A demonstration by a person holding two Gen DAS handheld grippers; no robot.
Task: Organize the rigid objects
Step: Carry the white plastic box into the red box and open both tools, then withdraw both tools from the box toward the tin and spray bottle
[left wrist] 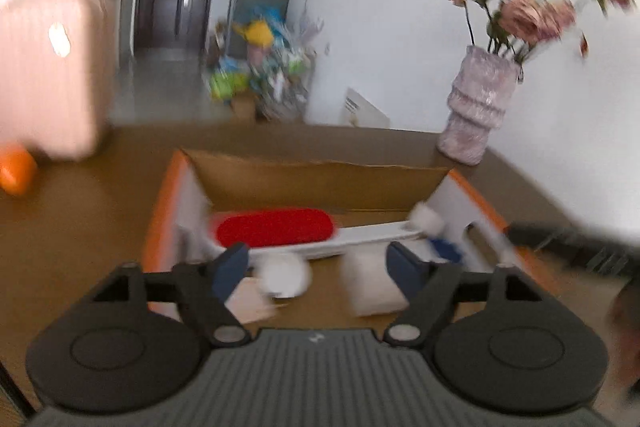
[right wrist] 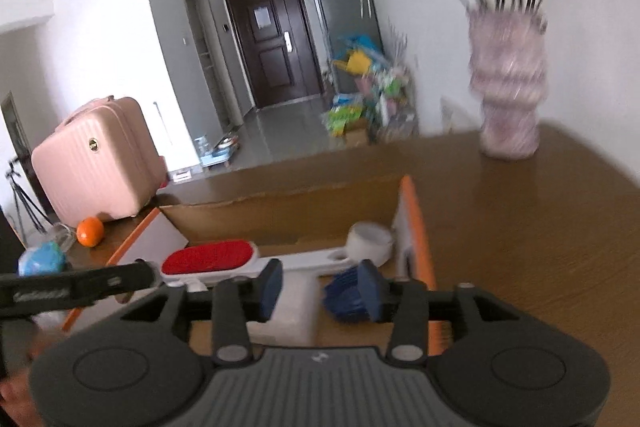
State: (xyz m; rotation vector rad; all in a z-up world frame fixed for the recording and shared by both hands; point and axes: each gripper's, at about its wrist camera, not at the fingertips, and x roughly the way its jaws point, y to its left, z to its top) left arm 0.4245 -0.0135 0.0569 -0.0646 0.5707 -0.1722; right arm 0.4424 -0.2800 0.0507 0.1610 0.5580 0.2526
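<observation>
An open cardboard box (left wrist: pixel 320 171) (right wrist: pixel 412 211) with orange edges stands on the wooden table. Inside lie a red lint brush (left wrist: pixel 276 227) (right wrist: pixel 208 259) with a long white handle, a white cup (left wrist: pixel 426 217) (right wrist: pixel 370 241) at the handle's end, a blue bristle brush (left wrist: pixel 444 247) (right wrist: pixel 342 297) and a white block (left wrist: pixel 376 287) (right wrist: pixel 294 311). My left gripper (left wrist: pixel 316 269) hovers open over the box's near side, above a round white object (left wrist: pixel 284 273). My right gripper (right wrist: pixel 320 289) is open over the white block, its right finger beside the blue brush. Nothing is pressed between either pair of pads.
A ribbed pink vase (left wrist: pixel 476 107) (right wrist: pixel 508 87) of flowers stands on the table behind the box to the right. Left of the box are a pink suitcase (right wrist: pixel 96 163), an orange (right wrist: pixel 90 231) and a blue ball (right wrist: pixel 42 261). The left gripper's black frame (right wrist: pixel 80 287) crosses the right wrist view.
</observation>
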